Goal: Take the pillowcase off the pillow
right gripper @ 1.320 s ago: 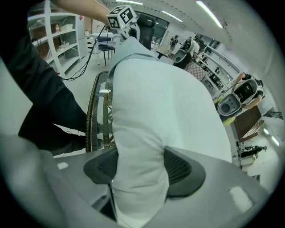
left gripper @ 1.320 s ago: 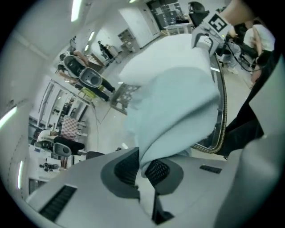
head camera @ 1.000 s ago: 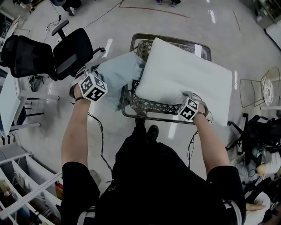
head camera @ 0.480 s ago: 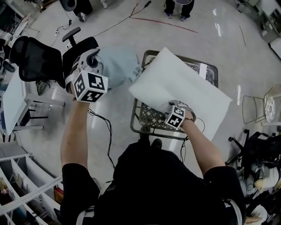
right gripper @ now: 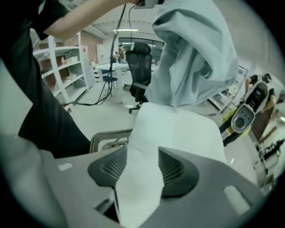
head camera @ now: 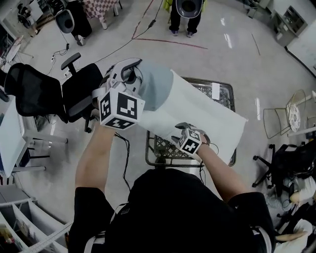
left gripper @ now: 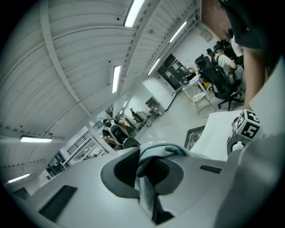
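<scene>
A light blue pillowcase still covers the left end of the white pillow, which hangs tilted above the wire cart. My left gripper is raised high and shut on a fold of the pillowcase. My right gripper is at the pillow's near edge. In the right gripper view the pillow's white cloth is pinched between the jaws, which have just been closing. Above it hangs the pillowcase. The right gripper's marker cube shows in the left gripper view.
Two black office chairs stand at the left beside a white desk. A wire chair is at the right. A person stands beyond the cart. Cables run across the floor.
My left gripper rose and swung right with the pillowcase. The pillow's left end lifted off the cart, and my right gripper shifted left with the pillow's near edge.
</scene>
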`<action>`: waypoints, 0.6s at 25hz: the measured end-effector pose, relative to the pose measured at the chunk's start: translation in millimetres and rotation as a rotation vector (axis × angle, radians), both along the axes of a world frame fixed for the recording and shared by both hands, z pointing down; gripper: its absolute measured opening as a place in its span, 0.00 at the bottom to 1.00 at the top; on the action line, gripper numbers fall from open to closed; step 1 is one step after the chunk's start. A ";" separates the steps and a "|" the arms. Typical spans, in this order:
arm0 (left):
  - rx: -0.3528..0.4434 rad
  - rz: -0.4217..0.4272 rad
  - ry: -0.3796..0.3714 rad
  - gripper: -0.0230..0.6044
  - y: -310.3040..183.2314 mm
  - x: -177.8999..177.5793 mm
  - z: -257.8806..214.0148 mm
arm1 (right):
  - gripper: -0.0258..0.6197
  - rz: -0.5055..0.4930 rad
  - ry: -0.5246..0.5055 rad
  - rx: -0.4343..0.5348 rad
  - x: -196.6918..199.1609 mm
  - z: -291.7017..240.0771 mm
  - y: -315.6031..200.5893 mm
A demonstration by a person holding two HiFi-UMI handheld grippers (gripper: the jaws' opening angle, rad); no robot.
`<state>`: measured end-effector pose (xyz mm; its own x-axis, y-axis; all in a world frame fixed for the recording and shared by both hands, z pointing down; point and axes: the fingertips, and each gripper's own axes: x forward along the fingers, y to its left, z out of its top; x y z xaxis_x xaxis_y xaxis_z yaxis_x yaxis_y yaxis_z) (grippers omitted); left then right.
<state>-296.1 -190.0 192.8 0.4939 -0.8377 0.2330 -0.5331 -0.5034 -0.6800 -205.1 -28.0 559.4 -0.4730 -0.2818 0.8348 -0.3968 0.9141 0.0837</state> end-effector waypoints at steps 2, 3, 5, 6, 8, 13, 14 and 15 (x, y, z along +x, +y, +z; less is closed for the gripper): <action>-0.025 0.063 0.032 0.06 4.8 22.8 5.8 | 0.47 0.110 0.004 -0.009 33.9 -1.0 -0.8; -0.036 0.094 0.045 0.06 7.7 35.1 7.7 | 0.49 0.182 0.012 -0.009 60.7 0.9 1.1; -0.047 0.154 0.057 0.06 14.2 61.0 9.2 | 0.51 0.366 0.030 0.004 129.4 4.5 8.4; -0.050 0.178 0.061 0.06 17.1 73.5 8.9 | 0.52 0.475 0.040 0.010 168.4 5.7 14.6; -0.056 0.214 0.077 0.06 20.5 94.8 6.1 | 0.57 0.709 0.069 -0.004 247.8 10.6 35.4; -0.074 0.249 0.119 0.06 24.2 137.3 -4.9 | 0.77 1.207 -0.137 -0.257 359.9 58.2 103.8; -0.074 0.249 0.119 0.06 25.4 146.9 -6.6 | 0.80 1.267 -0.222 -0.307 363.4 67.8 108.0; -0.076 0.247 0.119 0.06 27.1 156.8 -8.4 | 0.82 1.292 -0.281 -0.337 364.3 75.1 108.0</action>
